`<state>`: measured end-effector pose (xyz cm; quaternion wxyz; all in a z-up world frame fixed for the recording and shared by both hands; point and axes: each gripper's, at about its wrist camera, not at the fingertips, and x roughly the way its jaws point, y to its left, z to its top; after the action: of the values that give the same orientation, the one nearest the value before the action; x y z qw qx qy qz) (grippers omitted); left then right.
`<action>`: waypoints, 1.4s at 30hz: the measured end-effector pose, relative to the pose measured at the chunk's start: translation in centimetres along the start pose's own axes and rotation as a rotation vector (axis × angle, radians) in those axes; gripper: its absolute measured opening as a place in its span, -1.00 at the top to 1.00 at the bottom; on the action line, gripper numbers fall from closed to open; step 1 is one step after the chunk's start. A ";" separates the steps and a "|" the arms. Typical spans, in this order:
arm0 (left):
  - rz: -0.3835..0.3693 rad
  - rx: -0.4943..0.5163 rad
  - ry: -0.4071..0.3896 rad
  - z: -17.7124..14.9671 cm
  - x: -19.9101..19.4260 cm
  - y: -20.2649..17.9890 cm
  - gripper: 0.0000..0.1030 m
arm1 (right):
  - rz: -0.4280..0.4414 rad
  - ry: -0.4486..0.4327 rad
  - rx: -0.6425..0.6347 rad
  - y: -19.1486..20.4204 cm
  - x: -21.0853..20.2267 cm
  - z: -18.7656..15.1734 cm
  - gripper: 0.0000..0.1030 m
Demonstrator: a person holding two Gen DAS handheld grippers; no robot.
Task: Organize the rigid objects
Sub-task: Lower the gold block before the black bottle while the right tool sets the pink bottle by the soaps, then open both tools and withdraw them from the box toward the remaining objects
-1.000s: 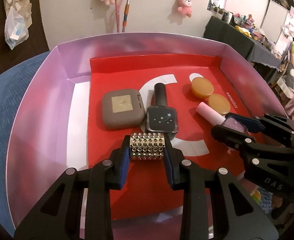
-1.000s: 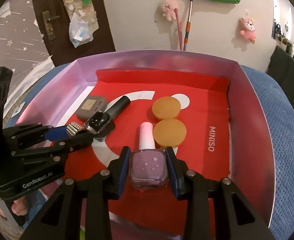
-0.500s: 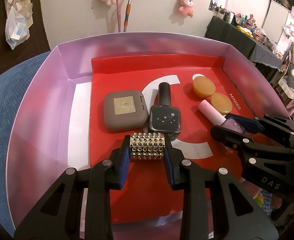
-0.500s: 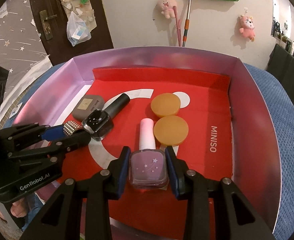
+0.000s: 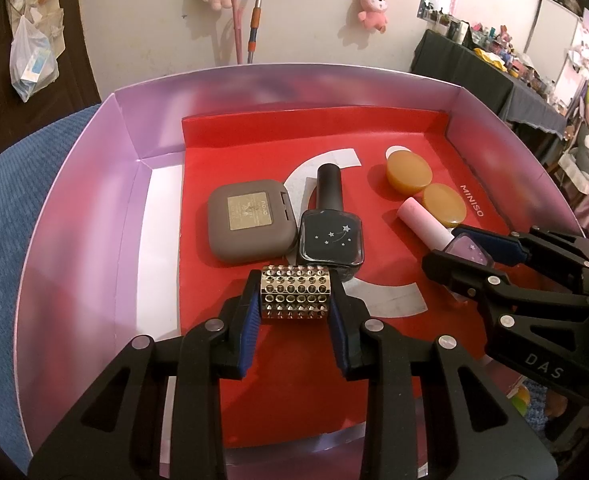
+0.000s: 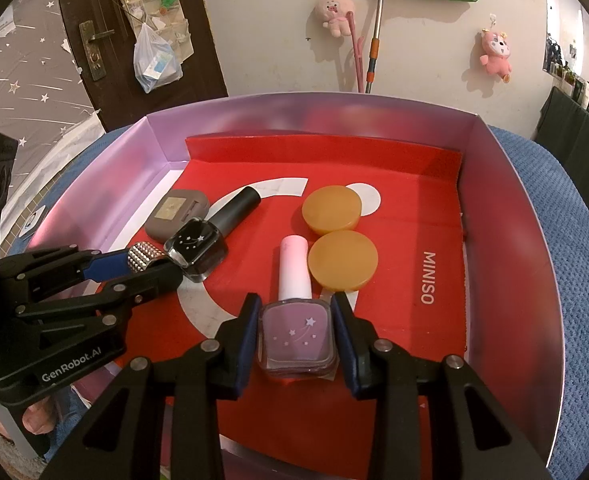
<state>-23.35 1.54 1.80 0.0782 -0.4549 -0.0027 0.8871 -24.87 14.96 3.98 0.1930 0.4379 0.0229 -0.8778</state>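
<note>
Now both tools are inside the tray (image 5: 94, 184): the left tool (image 5: 294, 304) clamps the studded gold cylinder (image 5: 294, 294) beside the dark polish bottle (image 5: 331, 236), and the right tool (image 6: 296, 340) grips the lilac polish bottle (image 6: 296, 336) near two amber discs (image 6: 342, 260). It looks like the placing step; next each tool should lower its piece to the red floor and widen.

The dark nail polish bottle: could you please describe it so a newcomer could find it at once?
Look inside the purple-walled box with the red floor. Beside the grey compact, left of centre, lies the dark nail polish bottle. Unlike the lilac bottle with the pink cap, it is near-black with a black cap and tiny stars.
</note>
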 end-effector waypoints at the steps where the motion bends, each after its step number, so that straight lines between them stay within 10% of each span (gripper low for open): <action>1: 0.001 0.002 0.001 0.0 0.0 0.0 0.44 | -0.001 0.000 -0.002 0.0 0.0 0.0 0.25; 21: 0.044 0.033 -0.012 -0.2 -0.4 -0.7 0.40 | 0.016 -0.006 -0.003 0.3 -1.1 -0.5 -0.04; 25: 0.053 0.030 -0.042 -0.3 -1.2 -0.5 -0.32 | 0.019 -0.018 -0.003 0.5 -1.7 -0.5 -0.13; 42: 0.080 0.046 -0.100 -0.9 -3.7 -0.5 -0.55 | 0.026 -0.101 -0.045 1.7 -5.8 -1.2 -0.51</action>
<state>-20.39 1.43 4.29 0.0527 -0.4078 0.0319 0.9110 -20.22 15.43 7.95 0.2153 0.3888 0.0272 -0.8954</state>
